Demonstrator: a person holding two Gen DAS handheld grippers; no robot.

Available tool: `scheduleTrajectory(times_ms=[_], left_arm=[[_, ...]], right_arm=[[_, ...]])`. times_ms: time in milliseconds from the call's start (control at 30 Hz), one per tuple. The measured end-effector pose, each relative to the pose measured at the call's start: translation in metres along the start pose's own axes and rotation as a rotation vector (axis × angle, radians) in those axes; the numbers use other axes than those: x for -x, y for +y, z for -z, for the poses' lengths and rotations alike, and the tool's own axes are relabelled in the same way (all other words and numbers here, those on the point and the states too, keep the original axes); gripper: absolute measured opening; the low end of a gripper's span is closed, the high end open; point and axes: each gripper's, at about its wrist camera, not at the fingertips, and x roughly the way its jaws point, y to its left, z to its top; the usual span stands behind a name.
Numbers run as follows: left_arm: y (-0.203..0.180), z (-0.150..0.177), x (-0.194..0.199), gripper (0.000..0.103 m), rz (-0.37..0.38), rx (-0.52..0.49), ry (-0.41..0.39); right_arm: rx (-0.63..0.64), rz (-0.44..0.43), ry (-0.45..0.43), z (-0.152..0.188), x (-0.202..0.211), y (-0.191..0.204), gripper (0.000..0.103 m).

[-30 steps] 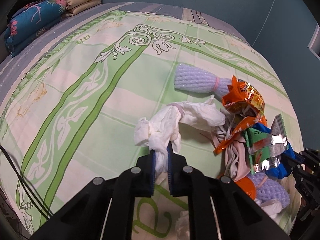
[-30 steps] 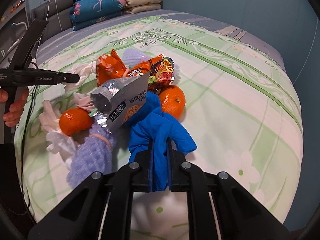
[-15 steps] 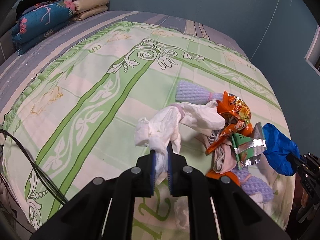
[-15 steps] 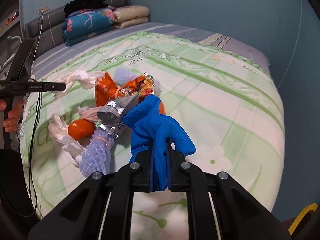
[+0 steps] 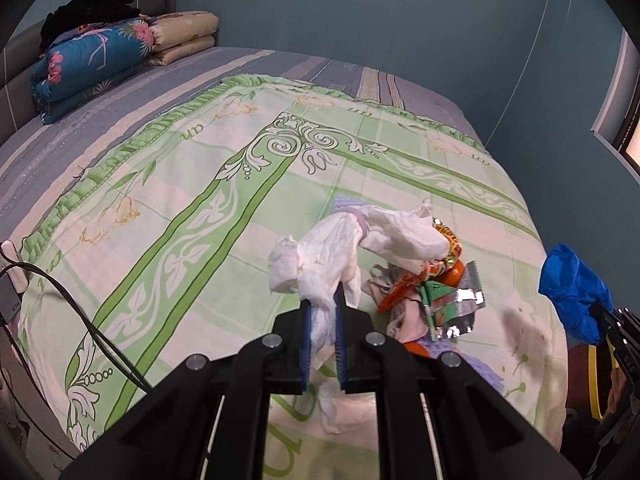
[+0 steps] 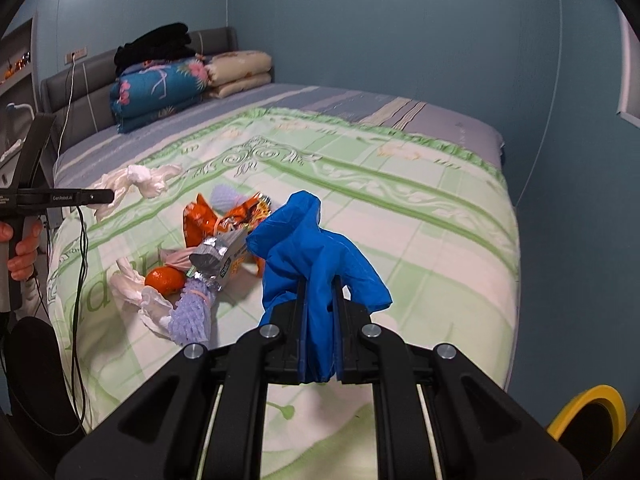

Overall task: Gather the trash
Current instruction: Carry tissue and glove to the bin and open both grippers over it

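Right gripper (image 6: 319, 304) is clamped on the blue plastic bag (image 6: 316, 248); a yellow-rimmed bin (image 6: 588, 416), probably the trash can, sits just off the bed's (image 6: 460, 216) near right corner. Left gripper (image 5: 321, 312) pinches the white tissue wad (image 5: 340, 248), farther from that corner.

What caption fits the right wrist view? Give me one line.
Right gripper lifts a blue glove off the bed, snack wrappers left behind.

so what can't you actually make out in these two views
- Yellow-rimmed container, right wrist view: cut off by the lens edge, so what it is and what it holds stay unknown.
- Second orange, right wrist view: nearly all hidden behind the blue bag.
- Snack wrapper print: too small to read.
- Right tool, left wrist view: cut off at the frame edge behind the bag.
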Motion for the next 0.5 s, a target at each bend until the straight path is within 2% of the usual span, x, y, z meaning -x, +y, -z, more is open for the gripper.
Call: scheduleTrajectory(times_ms=[500], left_arm=[[-0.073,0.003,0.038,0.009,0.092,-0.091,-0.069]], right_arm=[[-0.063,0.066,-0.113,0.005,0.076,-0.039,0.009]])
